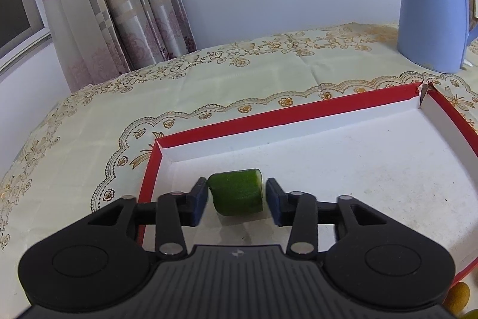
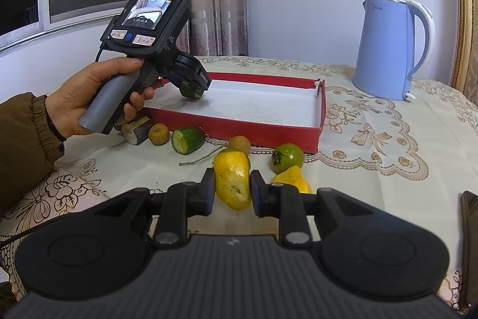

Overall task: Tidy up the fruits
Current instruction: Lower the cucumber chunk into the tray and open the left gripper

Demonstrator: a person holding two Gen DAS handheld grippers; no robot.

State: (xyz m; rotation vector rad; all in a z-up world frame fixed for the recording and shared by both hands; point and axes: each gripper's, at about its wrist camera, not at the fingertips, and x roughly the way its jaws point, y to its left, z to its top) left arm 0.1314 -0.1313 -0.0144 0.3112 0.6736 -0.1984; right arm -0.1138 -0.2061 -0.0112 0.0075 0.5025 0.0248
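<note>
The left gripper (image 1: 236, 199), jaws spread, straddles the cucumber chunk (image 1: 236, 192) in the red box (image 1: 298, 106), while the right gripper (image 2: 232, 192) brackets the upright yellow pepper piece (image 2: 233, 181), its jaws slightly apart

"Midea" logo on the blue kettle (image 1: 433, 11), near its rim

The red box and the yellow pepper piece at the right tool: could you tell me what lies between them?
In the right wrist view, a small brown fruit and a thin twig lie on the tablecloth there.
</note>
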